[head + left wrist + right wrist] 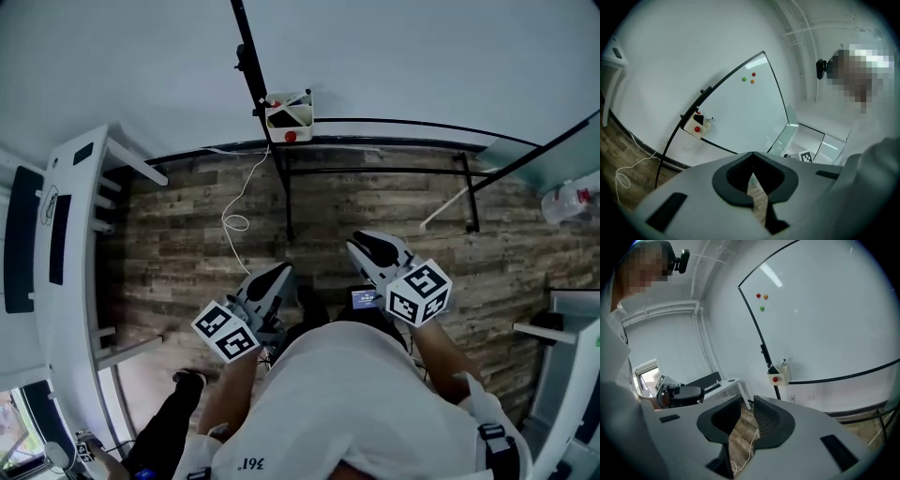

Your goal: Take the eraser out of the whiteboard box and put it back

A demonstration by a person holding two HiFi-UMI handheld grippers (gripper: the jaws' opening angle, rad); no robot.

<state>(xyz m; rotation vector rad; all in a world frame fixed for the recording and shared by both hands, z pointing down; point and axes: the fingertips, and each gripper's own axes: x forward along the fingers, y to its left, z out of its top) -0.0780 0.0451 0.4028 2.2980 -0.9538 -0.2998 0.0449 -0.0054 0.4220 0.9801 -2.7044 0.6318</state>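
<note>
Right gripper, part-open, and left gripper, closed, both empty, face the whiteboard box; its eraser, likely light, suits gripping across its sides.

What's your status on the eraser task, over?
Left tongs shut, empty; right tongs open, empty. Small white whiteboard box ahead, untouched; eraser not made out. White cable looped on wood floor between.
</note>
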